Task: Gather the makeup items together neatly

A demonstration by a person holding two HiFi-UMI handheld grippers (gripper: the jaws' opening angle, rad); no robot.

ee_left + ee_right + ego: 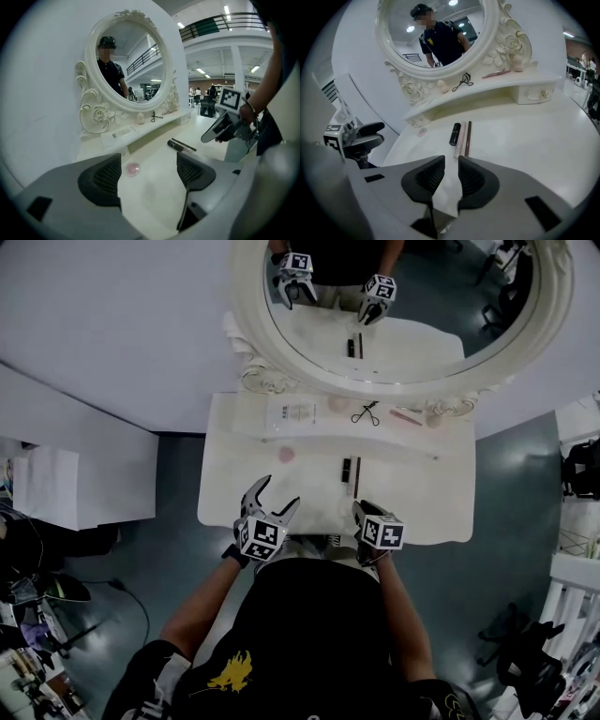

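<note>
On the white vanity top (pixel 422 493) a black tube (pixel 346 469) lies beside two thin pencils (pixel 465 136), with a small pink round piece (pixel 287 455) to their left. The raised shelf holds a flat packet (pixel 291 413), an eyelash curler (pixel 366 413), a pink pencil (pixel 406 415) and pale sponges (pixel 337 404). My left gripper (pixel 269 507) hovers over the front left of the top, jaws wide open and empty, the pink piece (pixel 133 169) ahead of them. My right gripper (pixel 364 512) is over the front edge, jaws a narrow gap apart with nothing between, pointing toward the tube (pixel 455 133).
A large oval mirror (pixel 403 306) in an ornate white frame stands behind the shelf. Small drawers (pixel 534 95) sit under the shelf's right end. The tabletop's front edge is right under both grippers, with grey floor to either side.
</note>
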